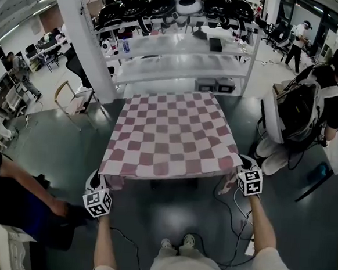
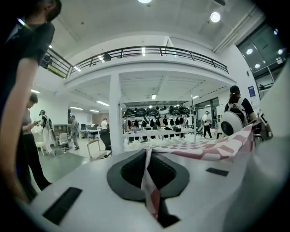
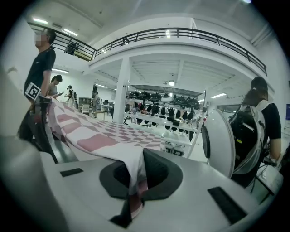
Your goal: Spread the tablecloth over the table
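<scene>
A pink-and-white checked tablecloth [image 1: 172,134] lies spread over the table in the head view and hides the tabletop. My left gripper [image 1: 102,185] is shut on the cloth's near left corner, and the pinched fabric [image 2: 149,190] runs between its jaws. My right gripper [image 1: 242,169] is shut on the near right corner, where the cloth [image 3: 135,181] drapes down through its jaws. From the right gripper view the cloth [image 3: 99,133] stretches away flat toward the far edge. Both corners hang just below the table's near edge.
White shelves [image 1: 181,51] with dark helmets stand behind the table. A white pillar [image 1: 83,37] and a chair [image 1: 72,100] are at the back left. A person with a backpack [image 1: 302,113] stands close at the right, another person [image 1: 13,195] at the left. Cables [image 1: 233,212] trail on the floor.
</scene>
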### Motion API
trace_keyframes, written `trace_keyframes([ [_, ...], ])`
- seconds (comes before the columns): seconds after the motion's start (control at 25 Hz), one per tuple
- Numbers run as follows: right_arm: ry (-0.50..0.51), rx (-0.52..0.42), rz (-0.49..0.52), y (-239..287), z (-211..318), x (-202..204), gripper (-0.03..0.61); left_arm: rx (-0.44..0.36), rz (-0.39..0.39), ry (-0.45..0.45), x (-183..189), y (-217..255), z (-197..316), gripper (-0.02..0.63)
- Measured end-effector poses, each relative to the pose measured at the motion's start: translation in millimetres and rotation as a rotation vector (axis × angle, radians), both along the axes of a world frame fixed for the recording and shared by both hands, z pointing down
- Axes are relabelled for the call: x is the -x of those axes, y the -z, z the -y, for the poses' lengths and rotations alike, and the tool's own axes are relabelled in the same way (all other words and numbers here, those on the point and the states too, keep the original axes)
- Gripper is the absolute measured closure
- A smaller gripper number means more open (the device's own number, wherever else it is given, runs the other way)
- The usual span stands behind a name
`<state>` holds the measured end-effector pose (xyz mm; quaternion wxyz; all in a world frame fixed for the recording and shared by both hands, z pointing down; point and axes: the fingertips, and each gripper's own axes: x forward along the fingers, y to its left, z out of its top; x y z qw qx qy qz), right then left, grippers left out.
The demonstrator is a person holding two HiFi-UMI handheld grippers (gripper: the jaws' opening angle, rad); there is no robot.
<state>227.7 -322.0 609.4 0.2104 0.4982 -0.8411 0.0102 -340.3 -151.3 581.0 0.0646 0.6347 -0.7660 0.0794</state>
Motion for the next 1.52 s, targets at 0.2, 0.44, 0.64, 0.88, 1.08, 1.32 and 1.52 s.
trace_keyframes([
  [0.2, -0.031, 0.048, -0.024, -34.3, -35.8, -9.9, 0.565, 0.023, -0.039, 0.0, -3.2, -34.5, -38.2, 0.588],
  [0.44, -0.044, 0.122, -0.05, -72.7, -80.9, -21.4, 0.565, 0.104, -0.066, 0.009, -5.2, -77.9, -85.6, 0.588],
  [0.64, -0.044, 0.177, -0.066, -109.9, -107.5, -20.5, 0.565, 0.159, -0.085, 0.005, -9.8, -116.6, -109.5, 0.588],
  [0.88, -0.065, 0.244, -0.087, -136.1, -117.9, -12.4, 0.565, 0.244, -0.102, -0.032, -16.1, -139.9, -109.7, 0.584],
  [1.08, -0.027, 0.3, -0.124, -165.2, -124.7, -3.7, 0.513, 0.34, -0.077, -0.08, -27.1, -170.4, -116.9, 0.53],
  [1.32, 0.068, 0.396, -0.221, -197.3, -149.7, -1.4, 0.281, 0.45, -0.075, -0.122, -36.2, -202.2, -134.1, 0.361],
  [1.52, 0.067, 0.443, -0.191, -206.8, -170.3, -17.9, 0.255, 0.499, -0.069, -0.113, -32.8, -216.5, -158.6, 0.296],
])
